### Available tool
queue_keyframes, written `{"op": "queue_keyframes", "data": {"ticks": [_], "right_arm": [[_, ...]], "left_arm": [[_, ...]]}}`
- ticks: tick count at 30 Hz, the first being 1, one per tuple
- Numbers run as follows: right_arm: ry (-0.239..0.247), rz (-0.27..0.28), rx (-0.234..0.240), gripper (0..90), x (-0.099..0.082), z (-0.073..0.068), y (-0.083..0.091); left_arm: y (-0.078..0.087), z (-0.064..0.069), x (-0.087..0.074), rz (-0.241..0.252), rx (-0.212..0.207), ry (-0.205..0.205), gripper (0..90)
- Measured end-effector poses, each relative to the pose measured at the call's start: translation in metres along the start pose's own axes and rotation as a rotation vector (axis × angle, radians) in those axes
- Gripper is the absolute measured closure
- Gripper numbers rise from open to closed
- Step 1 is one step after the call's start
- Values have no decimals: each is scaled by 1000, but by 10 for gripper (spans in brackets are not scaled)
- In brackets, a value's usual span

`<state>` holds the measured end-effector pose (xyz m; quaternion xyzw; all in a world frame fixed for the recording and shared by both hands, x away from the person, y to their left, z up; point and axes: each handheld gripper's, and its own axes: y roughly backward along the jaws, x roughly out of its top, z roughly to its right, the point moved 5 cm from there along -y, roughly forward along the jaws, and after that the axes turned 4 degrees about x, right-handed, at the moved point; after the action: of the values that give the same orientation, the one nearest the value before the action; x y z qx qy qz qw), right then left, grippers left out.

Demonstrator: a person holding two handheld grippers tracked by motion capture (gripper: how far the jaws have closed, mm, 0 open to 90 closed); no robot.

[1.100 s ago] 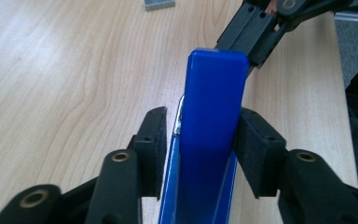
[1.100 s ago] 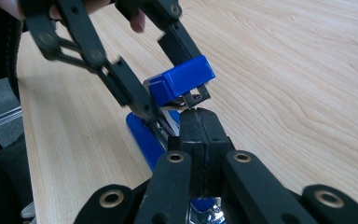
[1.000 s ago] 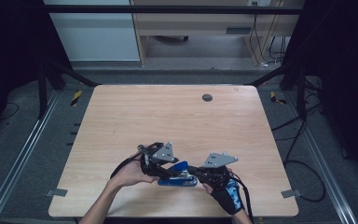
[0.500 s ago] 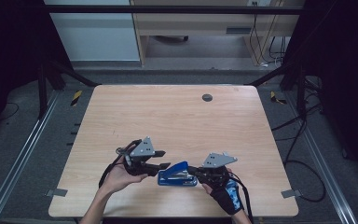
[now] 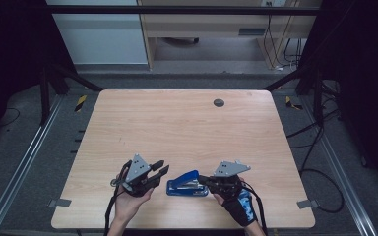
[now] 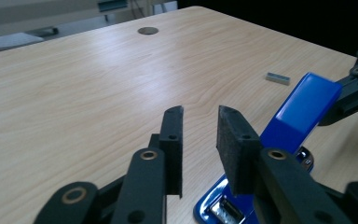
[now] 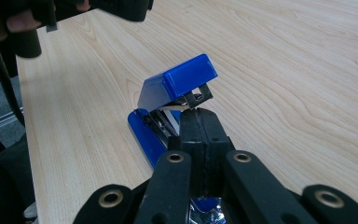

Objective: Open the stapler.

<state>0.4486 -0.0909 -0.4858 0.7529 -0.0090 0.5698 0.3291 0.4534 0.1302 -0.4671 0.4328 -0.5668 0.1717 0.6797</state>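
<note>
While the right gripper (image 7: 199, 116), pressed together, props its hinged lid, the stapler (image 5: 186, 183) looks stiff and light; the left gripper (image 5: 160, 170) at nine o'clock, spread and just closing on nothing, should pinch the base.

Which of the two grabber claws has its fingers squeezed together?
The right gripper, by the blue stapler: its jaws are pressed flat together. The left gripper has a clear gap between its jaws.
</note>
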Motion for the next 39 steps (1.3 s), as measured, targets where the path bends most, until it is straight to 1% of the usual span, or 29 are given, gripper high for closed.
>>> {"op": "queue_keyframes", "data": {"ticks": [2,6,8,10,11,12,13,14,15,17,18,20,21,22,24,27,29,30,31,33,34,36,38,39], "right_arm": [[1,0,-1,900,0,0,0],[-1,1,-1,900,0,0,0],[-4,2,1,900,0,0,0],[-3,3,1,900,0,0,0],[-3,4,1,900,0,0,0],[-4,4,1,900,0,0,0],[-4,4,1,900,0,0,0],[-4,5,1,900,0,0,0],[-4,5,1,900,0,0,0],[-5,5,2,900,0,0,-1],[-5,4,3,900,0,0,-1],[-5,4,3,900,0,0,-1],[-4,3,3,900,0,0,-1],[-4,3,4,900,0,0,-1],[-3,3,3,900,0,0,-1],[-4,3,3,900,0,0,-1],[-4,3,3,900,0,0,-1],[-4,3,3,900,0,0,-1],[-4,4,4,900,0,0,-1],[-4,4,4,900,0,0,-1],[-6,5,5,900,0,0,-1],[-6,5,5,900,0,0,-1],[-6,5,5,900,0,0,-1],[-6,5,5,900,0,0,-1]], "left_arm": [[2,2,-8,11,31,16,744],[8,9,-20,31,68,51,798],[12,14,-25,44,90,61,834],[14,21,-31,48,104,63,864],[14,26,-34,47,110,56,870],[14,29,-36,46,108,59,876],[14,29,-36,46,108,59,882],[13,37,-43,47,97,69,889],[12,41,-45,50,87,78,894],[9,47,-48,50,84,88,899],[7,52,-50,48,72,90,899],[3,60,-52,43,68,80,899],[0,66,-54,38,71,66,900],[-1,69,-55,36,71,64,899],[-6,77,-56,36,75,65,900],[-13,87,-57,41,64,77,900],[-15,88,-57,39,61,81,900],[-18,91,-57,36,59,89,900],[-23,94,-58,37,61,88,900],[-25,96,-58,37,62,89,900],[-30,99,-58,38,55,94,900],[-35,103,-58,36,55,87,900],[-39,106,-58,27,43,104,900],[-40,107,-58,23,45,112,900]]}}
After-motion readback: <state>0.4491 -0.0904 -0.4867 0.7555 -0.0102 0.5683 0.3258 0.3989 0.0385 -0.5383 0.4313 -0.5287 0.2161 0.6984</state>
